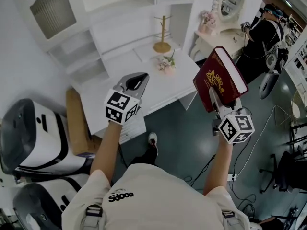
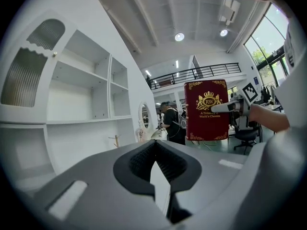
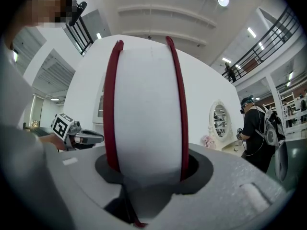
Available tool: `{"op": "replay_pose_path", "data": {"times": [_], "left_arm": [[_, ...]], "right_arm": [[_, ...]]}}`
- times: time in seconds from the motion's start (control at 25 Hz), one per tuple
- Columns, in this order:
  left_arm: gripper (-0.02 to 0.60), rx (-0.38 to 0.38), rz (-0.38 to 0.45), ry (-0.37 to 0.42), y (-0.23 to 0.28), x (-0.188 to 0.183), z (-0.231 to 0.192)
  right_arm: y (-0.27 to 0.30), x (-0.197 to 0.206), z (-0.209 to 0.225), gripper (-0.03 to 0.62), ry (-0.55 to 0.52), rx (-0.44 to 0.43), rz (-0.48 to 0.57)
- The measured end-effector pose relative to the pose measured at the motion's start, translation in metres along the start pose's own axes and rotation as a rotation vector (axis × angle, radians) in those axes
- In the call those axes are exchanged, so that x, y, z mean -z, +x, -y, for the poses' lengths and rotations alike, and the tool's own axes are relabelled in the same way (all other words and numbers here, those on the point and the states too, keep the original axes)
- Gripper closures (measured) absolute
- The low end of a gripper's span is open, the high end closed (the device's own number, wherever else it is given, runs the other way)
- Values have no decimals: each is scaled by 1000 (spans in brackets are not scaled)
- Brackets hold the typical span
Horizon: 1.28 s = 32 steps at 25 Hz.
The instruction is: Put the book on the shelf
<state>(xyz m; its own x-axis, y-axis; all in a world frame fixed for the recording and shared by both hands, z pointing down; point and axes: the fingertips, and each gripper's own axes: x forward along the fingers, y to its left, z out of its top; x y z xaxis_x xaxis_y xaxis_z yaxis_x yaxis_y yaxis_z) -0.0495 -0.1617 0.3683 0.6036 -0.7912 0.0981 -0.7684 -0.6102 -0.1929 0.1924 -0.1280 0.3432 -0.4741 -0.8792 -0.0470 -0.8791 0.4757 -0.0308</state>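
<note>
A thick dark red book (image 1: 219, 75) with a gold crest is held upright in my right gripper (image 1: 217, 99), which is shut on its lower end, to the right of the white desk (image 1: 180, 80). In the right gripper view the book's white page edge (image 3: 144, 114) fills the space between the jaws. My left gripper (image 1: 136, 80) hovers over the desk's front part, shut, with nothing in it. From the left gripper view (image 2: 154, 150) the book's cover (image 2: 207, 110) shows ahead on the right, and the white shelf unit (image 2: 81, 90) rises on the left. In the head view the same shelf (image 1: 120, 13) stands behind the desk.
A wooden mug tree (image 1: 162, 35) and a small flower bunch (image 1: 166, 63) stand on the desk. A person in black (image 1: 261, 37) is at a mirrored vanity (image 1: 229, 1) to the right. White-and-black machines (image 1: 33, 133) and a cardboard box (image 1: 76, 123) are at left. Cables cross the floor.
</note>
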Motion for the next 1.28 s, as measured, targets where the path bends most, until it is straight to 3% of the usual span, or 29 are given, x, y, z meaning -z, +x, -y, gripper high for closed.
{"op": "replay_pose_path", "data": {"times": [0.68, 1.0, 1.28], "left_arm": [[566, 48, 78, -45, 184, -16, -171], [566, 38, 103, -42, 207, -15, -204], [566, -19, 74, -33, 221, -8, -231]], "right_arm": [[222, -50, 91, 385, -23, 27, 13], [289, -94, 100, 385, -83, -13, 80], [355, -120, 129, 385, -89, -54, 105]]}}
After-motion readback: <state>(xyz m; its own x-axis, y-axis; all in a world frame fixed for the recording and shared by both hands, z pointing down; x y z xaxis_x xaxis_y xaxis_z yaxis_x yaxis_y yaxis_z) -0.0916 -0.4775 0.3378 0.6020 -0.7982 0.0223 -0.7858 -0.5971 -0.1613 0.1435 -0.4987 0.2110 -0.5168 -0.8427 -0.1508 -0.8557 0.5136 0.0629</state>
